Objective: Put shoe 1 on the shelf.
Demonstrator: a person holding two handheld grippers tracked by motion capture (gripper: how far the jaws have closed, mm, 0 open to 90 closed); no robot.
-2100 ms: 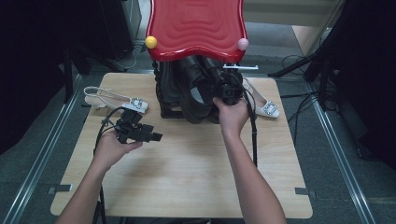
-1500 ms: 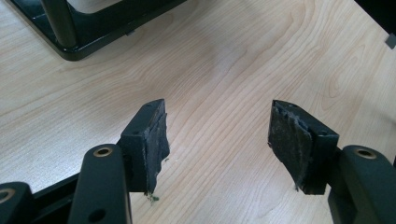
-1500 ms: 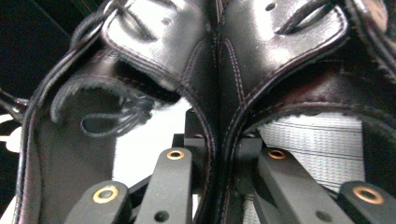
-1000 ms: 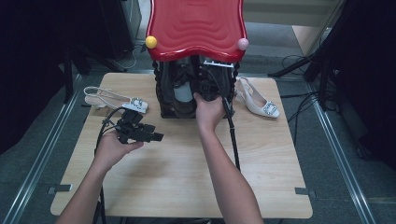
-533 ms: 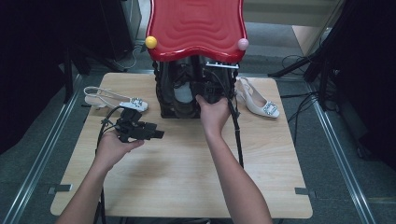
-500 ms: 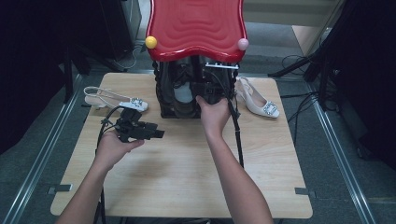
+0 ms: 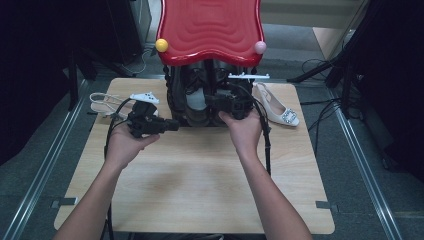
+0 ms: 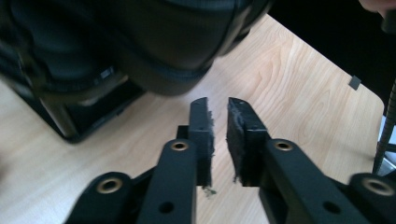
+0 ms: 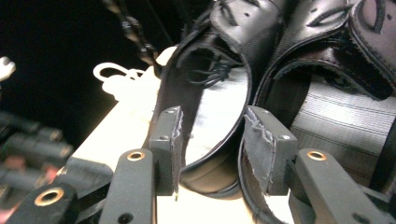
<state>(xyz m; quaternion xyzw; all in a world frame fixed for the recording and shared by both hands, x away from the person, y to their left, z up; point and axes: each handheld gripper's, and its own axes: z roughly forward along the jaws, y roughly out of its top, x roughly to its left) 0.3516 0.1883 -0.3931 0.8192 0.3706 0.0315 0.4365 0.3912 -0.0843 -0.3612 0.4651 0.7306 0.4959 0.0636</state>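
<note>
A black shoe (image 7: 196, 104) with a pale insole sits under the red wavy top (image 7: 210, 27) of a rack at the table's back. In the right gripper view the heel end of this black shoe (image 9: 219, 88) lies between the jaws of my right gripper (image 9: 212, 123). Those jaws have just been opening and stand off the leather. My right gripper (image 7: 214, 102) points into the rack. My left gripper (image 7: 174, 124) hovers left of the rack. Its jaws (image 8: 218, 109) have just been closing to a narrow gap with nothing between them. A dark shoe (image 8: 163, 46) fills the space ahead of them.
A white slingback shoe (image 7: 107, 102) lies at the table's back left and another (image 7: 280, 107) at the back right. A yellow ball (image 7: 161, 45) and a pink ball (image 7: 260, 47) sit on the red top's corners. The wooden table (image 7: 200, 185) stretches toward the person.
The right hand pushed the black shoe under the red top and has now drawn back a little. The left hand has risen and moved closer to the rack.
</note>
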